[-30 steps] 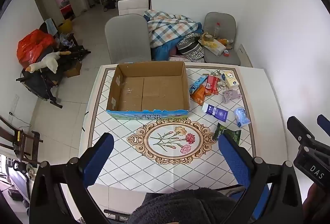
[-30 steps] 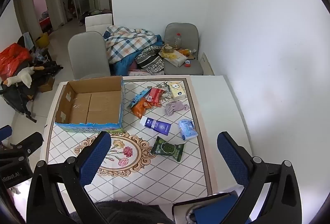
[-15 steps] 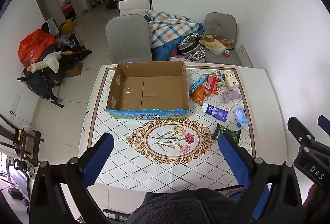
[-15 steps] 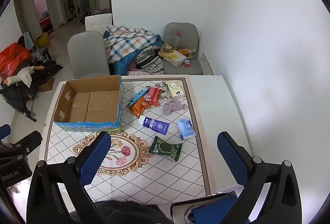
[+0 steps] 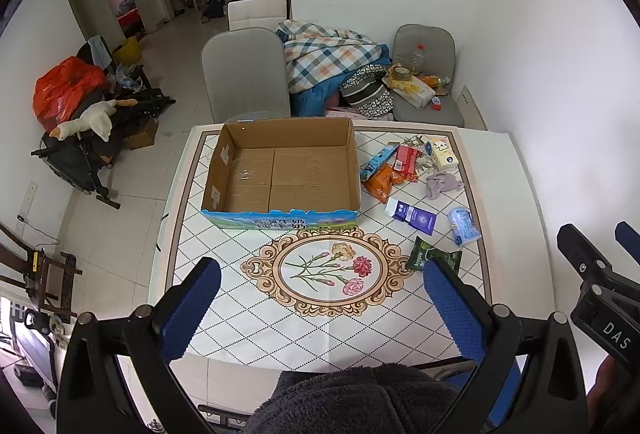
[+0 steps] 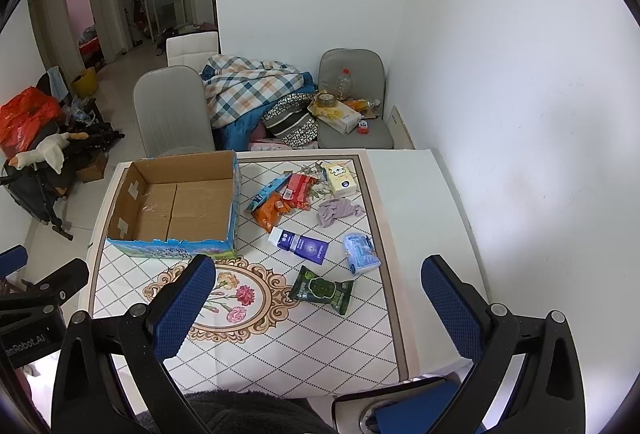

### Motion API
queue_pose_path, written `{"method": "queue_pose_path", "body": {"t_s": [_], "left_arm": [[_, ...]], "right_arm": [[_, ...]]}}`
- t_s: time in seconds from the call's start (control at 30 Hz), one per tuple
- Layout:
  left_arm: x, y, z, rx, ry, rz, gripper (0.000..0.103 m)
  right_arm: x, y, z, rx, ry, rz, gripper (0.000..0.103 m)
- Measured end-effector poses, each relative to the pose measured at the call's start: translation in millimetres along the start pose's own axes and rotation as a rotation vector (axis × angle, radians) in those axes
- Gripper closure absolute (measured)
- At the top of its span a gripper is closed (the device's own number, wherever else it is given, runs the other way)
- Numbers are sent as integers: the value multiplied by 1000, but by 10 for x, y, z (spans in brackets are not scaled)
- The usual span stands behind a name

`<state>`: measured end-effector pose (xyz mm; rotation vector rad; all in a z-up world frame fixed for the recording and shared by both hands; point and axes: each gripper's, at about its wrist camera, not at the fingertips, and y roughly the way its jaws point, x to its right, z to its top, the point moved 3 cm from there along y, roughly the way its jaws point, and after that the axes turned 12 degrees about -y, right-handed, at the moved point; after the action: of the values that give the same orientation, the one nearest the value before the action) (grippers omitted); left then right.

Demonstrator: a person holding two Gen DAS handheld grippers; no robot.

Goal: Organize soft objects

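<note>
An empty open cardboard box (image 5: 280, 170) (image 6: 176, 202) stands on the far left of the patterned table (image 5: 320, 314). To its right lie several soft packs: a dark green pouch (image 6: 322, 289) (image 5: 434, 260), a white-and-purple pack (image 6: 300, 245) (image 5: 412, 217), a light blue tissue pack (image 6: 360, 253), an orange pack (image 6: 272, 214), a red pack (image 6: 298, 190), a yellow-white tissue pack (image 6: 340, 180) and a lilac cloth (image 6: 338, 212). My left gripper (image 5: 320, 310) and right gripper (image 6: 320, 310) are both open and empty, held above the table's near edge.
A grey chair (image 5: 244, 74) stands behind the table, another chair (image 5: 426, 78) with clutter at the back right, and a plaid blanket pile (image 5: 328, 62) between them. White wall (image 6: 520, 114) runs along the table's right side. A dark fleece sleeve (image 5: 360, 398) is below the grippers.
Both grippers have drifted slightly; the view of the table shifted a little. Nothing on the table has moved.
</note>
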<state>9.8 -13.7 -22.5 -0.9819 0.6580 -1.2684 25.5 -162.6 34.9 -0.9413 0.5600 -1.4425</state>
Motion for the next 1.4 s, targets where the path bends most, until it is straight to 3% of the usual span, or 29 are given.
{"method": "queue_pose_path", "body": {"t_s": [1.4], "left_arm": [[-112,-152,82,68,-12,1,0]], "right_arm": [[-47,-134,16,38,2,15,0]]}}
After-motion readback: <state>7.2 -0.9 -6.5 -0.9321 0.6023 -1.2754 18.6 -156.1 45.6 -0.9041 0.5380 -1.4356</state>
